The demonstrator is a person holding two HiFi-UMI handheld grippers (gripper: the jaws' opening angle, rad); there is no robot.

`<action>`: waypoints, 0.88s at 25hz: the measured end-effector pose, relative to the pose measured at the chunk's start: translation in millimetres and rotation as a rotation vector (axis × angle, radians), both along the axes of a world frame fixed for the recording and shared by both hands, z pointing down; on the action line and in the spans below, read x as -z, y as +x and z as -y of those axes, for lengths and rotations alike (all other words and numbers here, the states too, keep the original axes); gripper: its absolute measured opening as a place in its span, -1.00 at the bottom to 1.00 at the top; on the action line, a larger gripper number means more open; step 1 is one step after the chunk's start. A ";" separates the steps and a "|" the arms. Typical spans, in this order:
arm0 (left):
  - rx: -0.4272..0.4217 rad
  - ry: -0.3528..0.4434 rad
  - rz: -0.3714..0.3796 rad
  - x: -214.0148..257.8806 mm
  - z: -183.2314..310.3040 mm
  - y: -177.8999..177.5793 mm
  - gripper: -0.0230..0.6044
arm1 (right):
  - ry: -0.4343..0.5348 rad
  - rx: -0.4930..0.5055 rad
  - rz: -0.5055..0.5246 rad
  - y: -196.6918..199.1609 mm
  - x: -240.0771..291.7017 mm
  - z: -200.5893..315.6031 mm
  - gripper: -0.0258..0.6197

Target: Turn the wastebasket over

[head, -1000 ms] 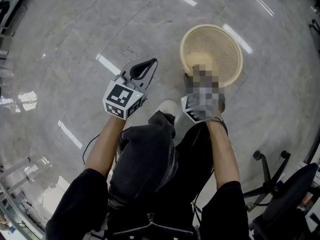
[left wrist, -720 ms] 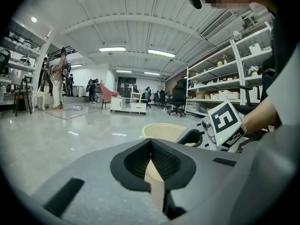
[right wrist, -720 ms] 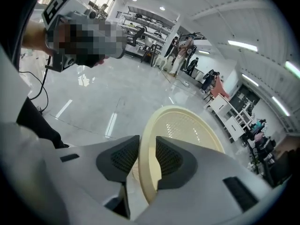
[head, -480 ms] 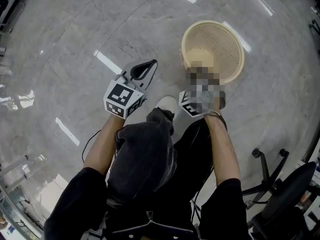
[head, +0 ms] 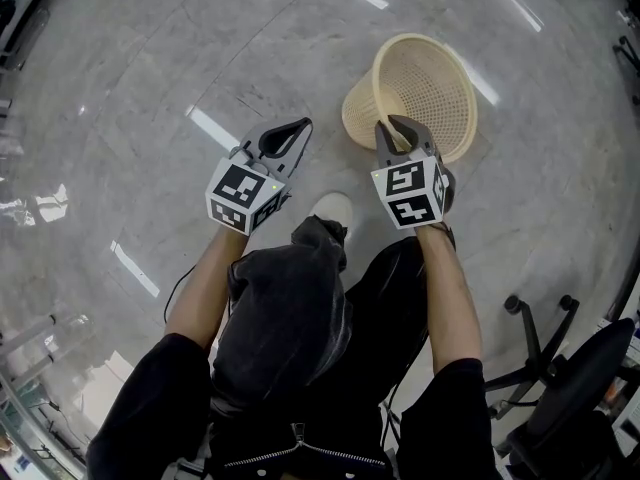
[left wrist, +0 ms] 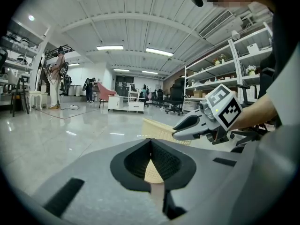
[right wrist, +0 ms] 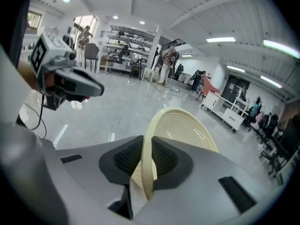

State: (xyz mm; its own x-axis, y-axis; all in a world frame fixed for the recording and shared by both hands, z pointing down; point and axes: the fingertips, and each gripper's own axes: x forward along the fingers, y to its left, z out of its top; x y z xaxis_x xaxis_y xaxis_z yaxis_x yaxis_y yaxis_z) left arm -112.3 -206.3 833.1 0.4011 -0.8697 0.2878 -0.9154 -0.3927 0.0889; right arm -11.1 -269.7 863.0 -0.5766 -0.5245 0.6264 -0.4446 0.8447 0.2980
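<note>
The right hand-held gripper (head: 397,128), whose jaws have just been closing, pinches the near rim of the cream mesh wastebasket (head: 432,78), which tilts over the marble floor (head: 130,68). The left hand-held gripper (head: 292,131) hovers beside it, pressed together and empty.

Left tongs (head: 303,125) together; right tongs (head: 394,125) just closed onto wastebasket (head: 436,74) rim
</note>
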 end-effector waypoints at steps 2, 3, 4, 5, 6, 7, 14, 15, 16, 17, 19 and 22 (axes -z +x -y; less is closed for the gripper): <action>-0.008 -0.002 0.003 -1.1 1.0 2.5 -0.91 | -0.062 -0.043 0.085 5.3 5.1 3.5 -0.73; -0.013 -0.005 0.004 -2.2 1.2 4.1 -0.91 | -0.095 -0.069 0.134 10.1 8.1 5.0 -0.73; -0.017 -0.009 0.003 -4.1 1.0 5.9 -0.91 | -0.127 -0.095 0.186 16.0 11.5 6.5 -0.73; -0.021 -0.013 0.003 -6.5 1.2 7.7 -0.91 | -0.160 -0.119 0.241 22.4 15.4 8.2 -0.73; -0.026 -0.018 0.003 -9.0 2.0 9.5 -0.91 | -0.190 -0.143 0.295 29.2 19.3 10.2 -0.73; -0.032 -0.022 0.003 -11.9 3.1 11.4 -0.91 | -0.215 -0.164 0.343 36.5 22.3 12.2 -0.73; -0.055 -0.085 0.007 -50.1 11.5 28.4 -0.91 | -0.242 -0.346 0.407 115.0 3.8 23.1 -0.74; -0.058 -0.094 0.005 -56.0 12.4 32.2 -0.91 | -0.239 -0.378 0.389 128.2 -2.0 23.3 -0.74; -0.064 -0.101 0.001 -60.9 13.0 36.8 -0.91 | -0.236 -0.403 0.372 140.4 -7.9 22.8 -0.74; -0.073 -0.106 -0.002 -64.6 13.8 41.9 -0.91 | -0.234 -0.421 0.358 151.4 -13.6 22.2 -0.74; -0.095 -0.109 -0.005 -68.7 16.7 52.6 -0.91 | -0.239 -0.460 0.341 170.9 -24.6 22.8 -0.75; -0.128 -0.111 -0.013 -72.0 22.1 67.8 -0.91 | -0.278 -0.545 0.333 196.3 -40.4 25.2 -0.74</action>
State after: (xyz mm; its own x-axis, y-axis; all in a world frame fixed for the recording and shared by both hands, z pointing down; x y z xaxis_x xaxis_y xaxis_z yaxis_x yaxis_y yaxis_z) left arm -44.5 -228.4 905.0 0.5110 -0.7741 0.3738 -0.8569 -0.4933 0.1496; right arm 185.2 -294.9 903.4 -0.4610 -0.6397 0.6150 -0.8572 0.5002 -0.1223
